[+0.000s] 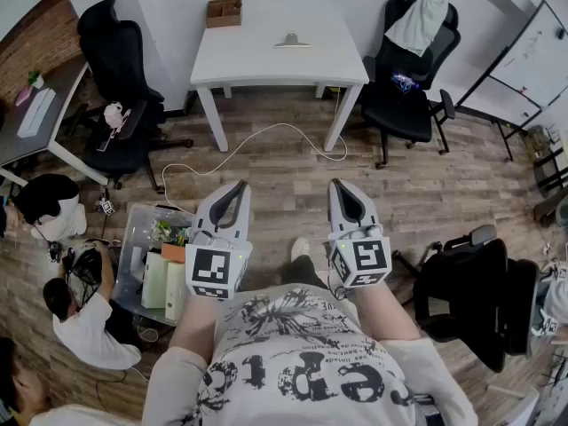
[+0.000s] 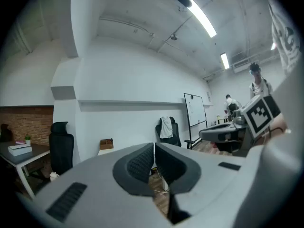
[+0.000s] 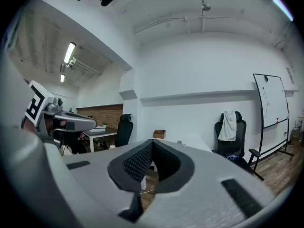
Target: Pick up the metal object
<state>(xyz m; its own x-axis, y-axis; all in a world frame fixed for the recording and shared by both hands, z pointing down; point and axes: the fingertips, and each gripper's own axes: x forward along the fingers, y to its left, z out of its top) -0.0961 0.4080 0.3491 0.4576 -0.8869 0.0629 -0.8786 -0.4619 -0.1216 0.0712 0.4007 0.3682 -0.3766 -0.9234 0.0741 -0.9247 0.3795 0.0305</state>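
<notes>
Left gripper (image 1: 240, 187) and right gripper (image 1: 341, 185), jaws pressed together, are hovering mid-frame, well apart from the metal object (image 1: 292, 41), which is lying on the white table (image 1: 240, 60) at upper centre.

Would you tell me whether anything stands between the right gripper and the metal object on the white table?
Nothing visible does: only floor with a white cable lies between the right gripper and the metal object.
</notes>
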